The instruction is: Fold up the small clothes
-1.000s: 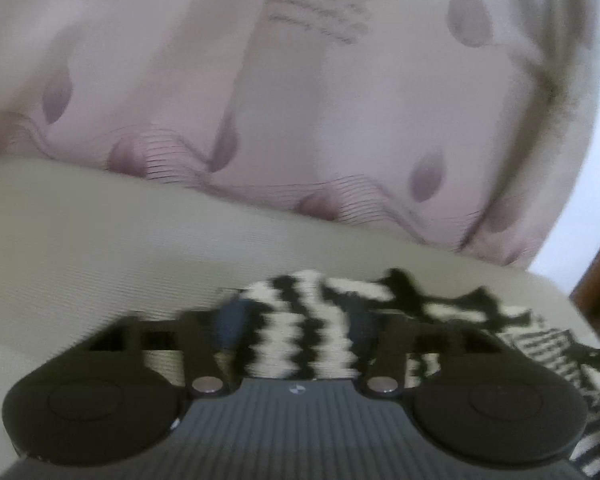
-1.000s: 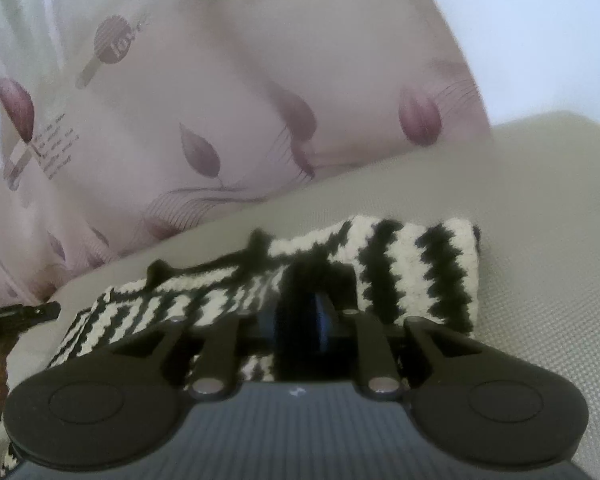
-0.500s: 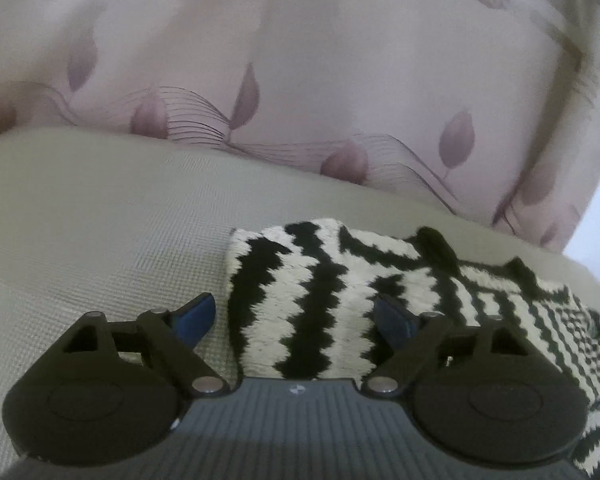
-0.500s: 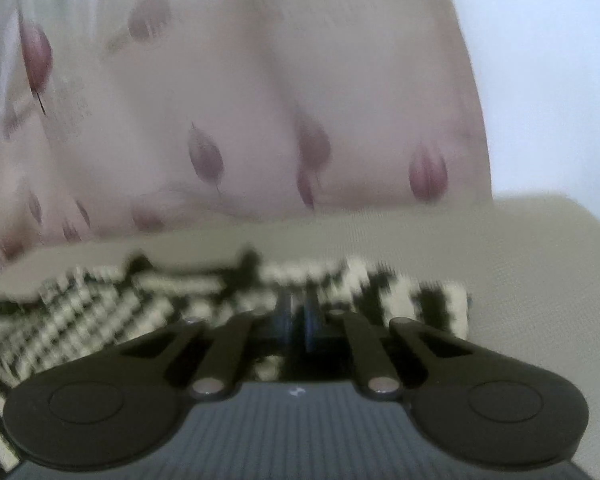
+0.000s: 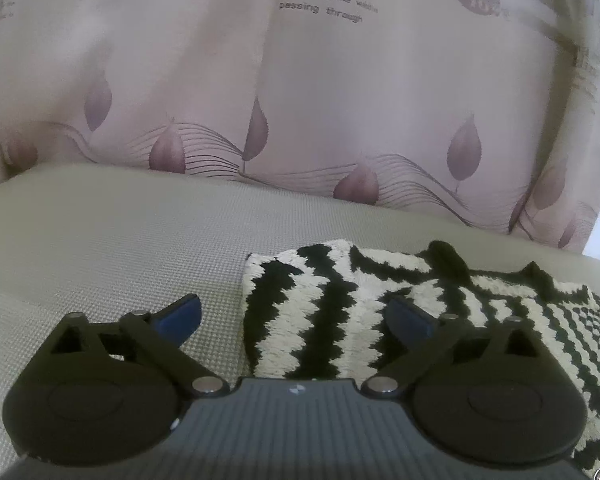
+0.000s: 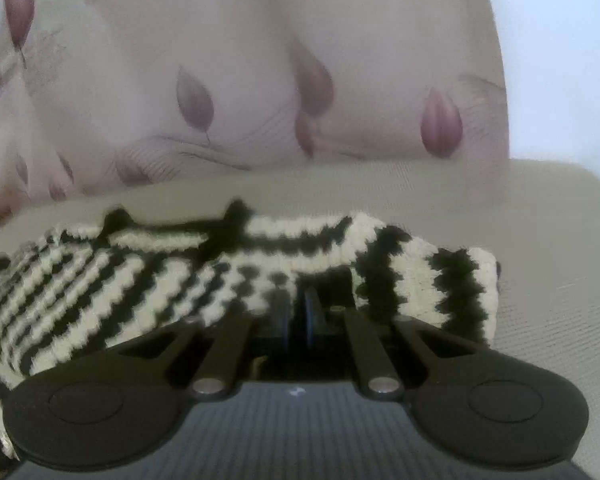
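Observation:
A black-and-white zigzag knitted garment (image 5: 340, 300) lies on a beige textured cushion (image 5: 120, 240). Its folded end rests flat between the fingers of my left gripper (image 5: 294, 312). That gripper's jaws are opening wide, and the blue pads (image 5: 180, 312) stand clear of the knit on both sides. In the right wrist view the same garment (image 6: 140, 280) stretches off to the left. My right gripper (image 6: 300, 308) is shut on its near edge, and the fabric bunches up around the fingertips.
A pink curtain (image 5: 300, 100) with leaf prints and lettering hangs right behind the cushion. Bare cushion (image 6: 540, 240) extends to the right of the garment and to the left of its folded end. A white wall shows at the far right.
My left gripper spread its jaws and let go of the folded end, which now lies flat. My right gripper closed fully on the garment's near edge and rolled level.

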The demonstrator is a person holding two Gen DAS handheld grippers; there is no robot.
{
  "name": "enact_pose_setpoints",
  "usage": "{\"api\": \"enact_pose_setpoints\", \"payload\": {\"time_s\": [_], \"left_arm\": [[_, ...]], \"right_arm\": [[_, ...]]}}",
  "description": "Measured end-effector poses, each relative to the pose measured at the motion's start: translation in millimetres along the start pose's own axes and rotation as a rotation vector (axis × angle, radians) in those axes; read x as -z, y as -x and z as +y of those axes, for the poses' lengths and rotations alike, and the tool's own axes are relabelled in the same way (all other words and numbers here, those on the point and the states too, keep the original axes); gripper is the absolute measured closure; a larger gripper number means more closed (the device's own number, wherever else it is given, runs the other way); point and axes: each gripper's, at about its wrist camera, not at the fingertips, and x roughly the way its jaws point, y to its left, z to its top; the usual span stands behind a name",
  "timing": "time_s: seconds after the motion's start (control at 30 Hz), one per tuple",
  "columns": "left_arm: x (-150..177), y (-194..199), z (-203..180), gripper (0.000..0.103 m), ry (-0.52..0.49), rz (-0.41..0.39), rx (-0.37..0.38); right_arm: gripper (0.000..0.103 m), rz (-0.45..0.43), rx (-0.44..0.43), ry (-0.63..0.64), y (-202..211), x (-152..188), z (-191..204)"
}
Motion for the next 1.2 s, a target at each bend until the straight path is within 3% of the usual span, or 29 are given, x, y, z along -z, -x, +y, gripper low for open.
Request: {"api": "enact_pose_setpoints", "payload": {"time_s": [0.17, 0.27, 0.33, 0.43, 0.53, 0.6, 0.67, 0.87, 1.2], "left_arm": [[-0.8, -1.8, 1.4, 0.001, 0.004, 0.018, -0.023], [-1.4, 2.4, 9.3, 0.001, 0.038, 0.008, 0.020], [-3.9, 18.4, 16.8, 0.002, 0.078, 0.003, 0.091], [-1.9, 63.3, 24.2, 0.000, 0.144, 0.021, 0.191], [15.5, 106.7, 33.4, 0.000, 0.112, 0.069, 0.227], [31.0, 131.3, 37.5, 0.000, 0.083, 0.104, 0.249], [46.5, 154.6, 40.8, 0.000, 0.043, 0.122, 0.267], [81.3, 206.6, 51.0, 0.000, 0.001, 0.135, 0.260], [106.5, 214.4, 61.1, 0.003, 0.098, 0.246, 0.346]], "right_arm": [[0.096, -0.014, -0.063, -0.105, 4.2, -1.2, -18.0], [0.092, -0.164, -0.055, -0.242, 62.5, 19.0, -28.1], [0.088, -0.168, -0.089, -0.292, 99.8, 42.7, -34.1], [0.077, -0.120, -0.018, -0.231, 153.2, 85.8, -36.1], [0.064, -0.079, 0.024, -0.203, 199.8, 125.7, -41.6], [0.036, -0.075, 0.028, -0.232, 223.1, 147.3, -45.8], [0.029, -0.086, 0.021, -0.251, 241.5, 165.8, -45.3], [0.029, -0.096, -0.021, -0.227, 261.6, 190.9, -25.2], [0.030, -0.129, -0.069, -0.204, 264.1, 211.9, 5.9]]}}
